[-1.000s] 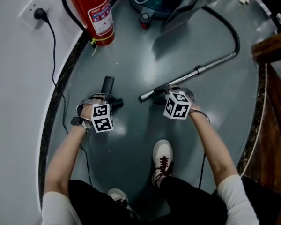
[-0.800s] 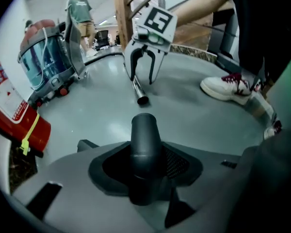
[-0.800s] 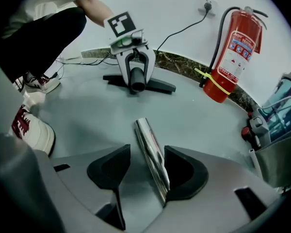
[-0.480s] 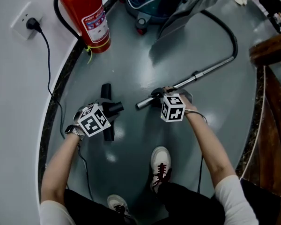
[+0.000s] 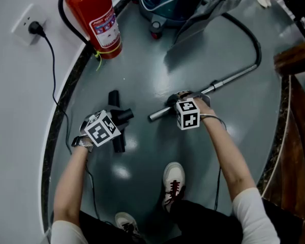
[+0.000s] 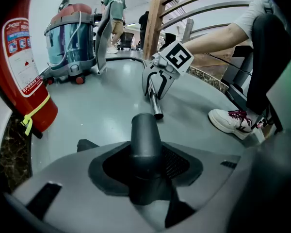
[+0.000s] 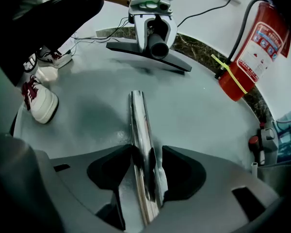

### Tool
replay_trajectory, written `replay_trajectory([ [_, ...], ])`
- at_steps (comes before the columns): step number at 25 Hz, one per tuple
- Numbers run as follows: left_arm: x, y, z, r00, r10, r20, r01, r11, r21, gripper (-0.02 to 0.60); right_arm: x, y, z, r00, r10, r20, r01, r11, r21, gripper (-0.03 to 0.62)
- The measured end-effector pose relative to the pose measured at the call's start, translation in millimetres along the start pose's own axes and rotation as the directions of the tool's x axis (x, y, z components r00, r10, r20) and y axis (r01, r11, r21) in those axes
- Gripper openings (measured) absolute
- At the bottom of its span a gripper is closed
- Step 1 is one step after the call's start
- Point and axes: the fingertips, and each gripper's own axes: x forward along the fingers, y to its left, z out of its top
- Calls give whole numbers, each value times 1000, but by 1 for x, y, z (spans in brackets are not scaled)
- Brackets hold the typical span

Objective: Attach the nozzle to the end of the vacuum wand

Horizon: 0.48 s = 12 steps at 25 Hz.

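left gripper (image 5: 117, 120) clamped on nozzle (image 5: 114, 99) neck, right gripper (image 5: 176, 103) clamped on wand (image 5: 229, 79) | step: lining up, ends apart | next: probably aim neck at wand tip, push on

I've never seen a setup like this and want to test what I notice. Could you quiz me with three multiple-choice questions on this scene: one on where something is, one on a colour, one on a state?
1. Where is the fire extinguisher?
A) at the wall, near the socket
B) on a shelf
C) on a table

2. What colour is the nozzle?
A) white
B) black
C) red

3. How do the nozzle and the wand stand?
A) joined
B) both lying untouched
C) apart, each gripped by a tool

Answers:
1 A: it stands at the wall beside the plugged socket.
2 B: its neck and bar are black.
3 C: the left tool grips the nozzle's neck and the right tool grips the wand, with bare floor between the two ends.
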Motion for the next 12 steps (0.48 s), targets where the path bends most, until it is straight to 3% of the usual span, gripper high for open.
replay_trajectory([
  [12,8,-10,-5,1000,-17,-9,17,1000,9,179,3,10,1,999,53,4,-53,997,-53,169],
])
